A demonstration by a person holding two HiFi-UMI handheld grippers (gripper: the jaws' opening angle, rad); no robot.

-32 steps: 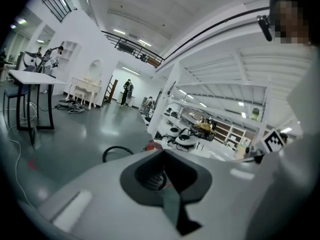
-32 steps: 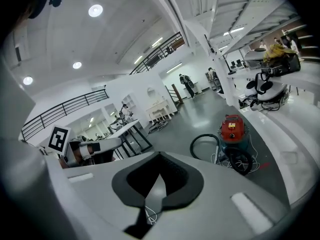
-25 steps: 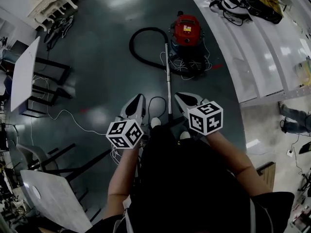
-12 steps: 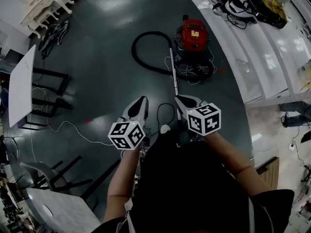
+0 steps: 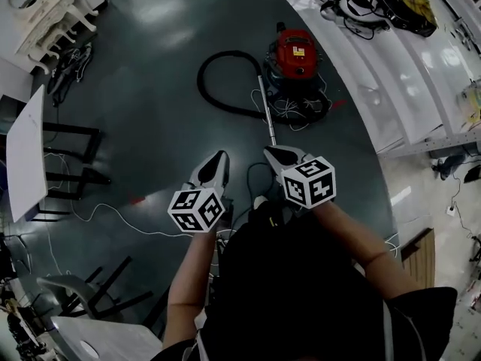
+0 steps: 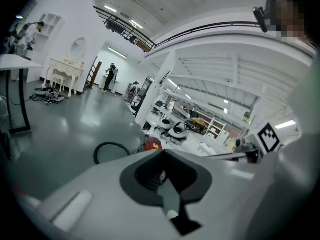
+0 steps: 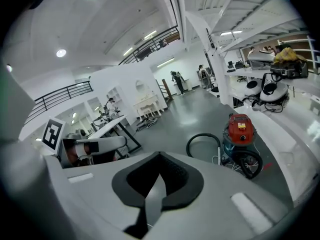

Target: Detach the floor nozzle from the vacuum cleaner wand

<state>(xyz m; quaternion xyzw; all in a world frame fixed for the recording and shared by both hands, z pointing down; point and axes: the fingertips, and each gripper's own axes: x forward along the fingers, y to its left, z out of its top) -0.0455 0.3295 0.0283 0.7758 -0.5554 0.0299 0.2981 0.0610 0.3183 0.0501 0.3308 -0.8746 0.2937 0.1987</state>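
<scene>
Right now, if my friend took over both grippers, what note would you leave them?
Left gripper: shut, holding nothing.
Right gripper: shut, holding nothing. Both are held out in front, above the floor.
Things: the red vacuum sits ahead on the floor with its black hose looped to the left. The silver wand lies on the floor, running from the vacuum toward you. Its near end is hidden behind the right gripper, so the nozzle can't be seen.
Done: nothing yet, and the wand is untouched.
Left: find the nozzle at the wand's near end, grip both parts and pull them apart.
</scene>
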